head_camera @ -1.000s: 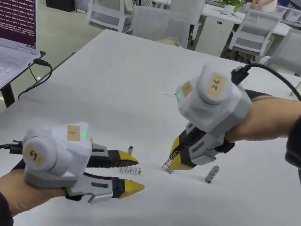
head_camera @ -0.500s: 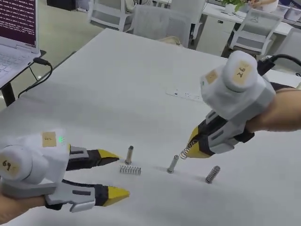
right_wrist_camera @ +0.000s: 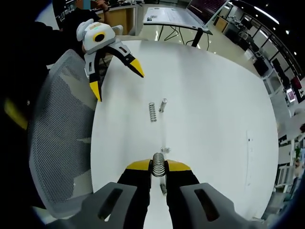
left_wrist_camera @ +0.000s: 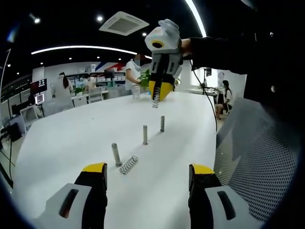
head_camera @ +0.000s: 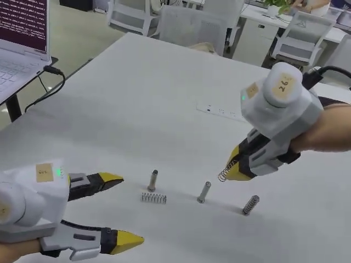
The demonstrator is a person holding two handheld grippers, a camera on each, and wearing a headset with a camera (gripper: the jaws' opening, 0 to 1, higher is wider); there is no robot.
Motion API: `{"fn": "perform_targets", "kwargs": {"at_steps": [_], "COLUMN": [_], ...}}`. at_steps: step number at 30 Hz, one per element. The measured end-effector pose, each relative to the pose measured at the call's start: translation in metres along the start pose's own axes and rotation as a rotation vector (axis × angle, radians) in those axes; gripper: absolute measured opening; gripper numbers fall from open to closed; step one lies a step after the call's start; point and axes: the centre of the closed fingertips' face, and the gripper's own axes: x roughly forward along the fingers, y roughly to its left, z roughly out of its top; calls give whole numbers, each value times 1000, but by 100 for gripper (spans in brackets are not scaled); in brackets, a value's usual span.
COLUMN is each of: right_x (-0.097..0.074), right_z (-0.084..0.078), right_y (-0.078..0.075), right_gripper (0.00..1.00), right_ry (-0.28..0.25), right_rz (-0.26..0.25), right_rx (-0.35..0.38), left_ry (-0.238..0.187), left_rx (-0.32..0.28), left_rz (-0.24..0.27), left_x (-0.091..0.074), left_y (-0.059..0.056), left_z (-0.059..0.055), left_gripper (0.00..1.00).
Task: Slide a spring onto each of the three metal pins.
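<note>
Two bare metal pins stand upright on the white table. To their right a spring stands upright, apparently over a third pin. A loose spring lies flat between the bare pins. My right gripper hovers above and right of the middle pin, shut on another spring; that held spring sits between its yellow tips. My left gripper is open at the lower left, short of the pins, with nothing between its fingers.
A laptop sits on a side stand at far left, its cable hanging beside the table's edge. A flat white strip lies mid-table. Office chairs stand behind the far edge. A mesh chair is close behind me.
The right gripper rose up and to the right off the middle pin, still shut on its spring, leaving that pin bare. The left gripper drew back toward the lower left.
</note>
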Motion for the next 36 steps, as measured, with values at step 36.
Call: {"fn": "perform_targets", "kwargs": {"at_steps": [36], "right_x": [44], "right_z": [-5], "right_y": [-22], "right_gripper": [8], "right_ry": [93], "right_rz": [65], "right_rx": [19], "left_ry": [-24], "left_rx": [2], "left_rz": [22], "left_x": [-1], "left_y": [2], "left_z": [0], "left_gripper": [71]}}
